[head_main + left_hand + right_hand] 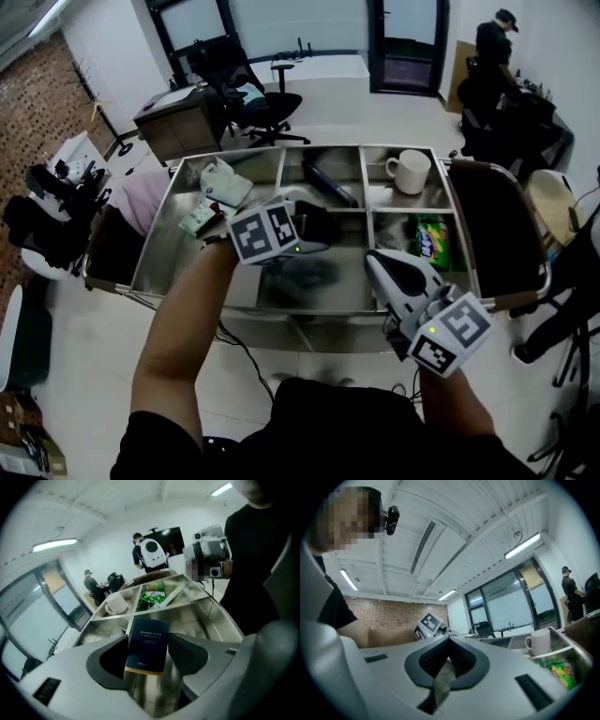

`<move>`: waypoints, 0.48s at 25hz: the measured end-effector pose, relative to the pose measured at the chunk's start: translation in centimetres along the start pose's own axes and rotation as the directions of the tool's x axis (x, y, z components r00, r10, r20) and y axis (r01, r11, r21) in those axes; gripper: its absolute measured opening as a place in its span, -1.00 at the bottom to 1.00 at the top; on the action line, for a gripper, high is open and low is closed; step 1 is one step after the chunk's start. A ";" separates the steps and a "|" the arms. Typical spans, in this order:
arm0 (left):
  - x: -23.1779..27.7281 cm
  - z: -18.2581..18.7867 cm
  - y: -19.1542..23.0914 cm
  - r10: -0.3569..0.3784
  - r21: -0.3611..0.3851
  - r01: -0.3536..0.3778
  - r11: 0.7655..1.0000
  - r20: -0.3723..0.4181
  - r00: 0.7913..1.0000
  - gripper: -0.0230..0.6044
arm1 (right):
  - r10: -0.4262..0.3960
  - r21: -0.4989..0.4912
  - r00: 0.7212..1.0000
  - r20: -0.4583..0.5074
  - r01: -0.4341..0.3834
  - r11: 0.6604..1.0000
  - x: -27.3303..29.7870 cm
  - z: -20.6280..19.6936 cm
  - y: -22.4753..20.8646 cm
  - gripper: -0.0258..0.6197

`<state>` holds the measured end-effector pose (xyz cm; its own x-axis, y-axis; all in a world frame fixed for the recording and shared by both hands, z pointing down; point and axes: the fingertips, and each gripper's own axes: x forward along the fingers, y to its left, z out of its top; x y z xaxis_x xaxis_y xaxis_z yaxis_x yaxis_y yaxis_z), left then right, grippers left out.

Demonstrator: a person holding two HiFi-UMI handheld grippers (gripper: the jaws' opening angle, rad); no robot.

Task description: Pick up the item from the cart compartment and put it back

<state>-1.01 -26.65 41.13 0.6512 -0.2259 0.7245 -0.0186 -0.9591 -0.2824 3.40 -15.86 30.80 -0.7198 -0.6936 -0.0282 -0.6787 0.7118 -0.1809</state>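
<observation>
Clamping a dark blue box [148,646], left claw [150,640], box's small print illegible

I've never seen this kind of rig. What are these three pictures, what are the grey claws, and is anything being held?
There is no robot here: a person holds a two-jaw gripper in each hand. The head view looks down from the person's head at a steel cart with compartments. Each gripper view looks along one gripper's own jaws. Among the cart's contents are a white mug and a green packet. The left gripper is closed on a dark blue box, held over the cart. The right gripper is shut and empty.
</observation>
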 end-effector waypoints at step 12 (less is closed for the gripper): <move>-6.9 2.8 1.5 0.376 -0.438 -0.200 0.876 0.365 0.852 -0.09 | 0.011 -0.001 1.000 0.000 -0.011 1.000 0.7 -0.1 0.2 -0.87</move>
<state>-3.44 -26.02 33.95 0.8243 -0.4912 0.2816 -0.4787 -0.8702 -0.1164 2.72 -16.15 30.80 -0.7274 -0.6856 -0.0298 -0.6707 0.7195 -0.1801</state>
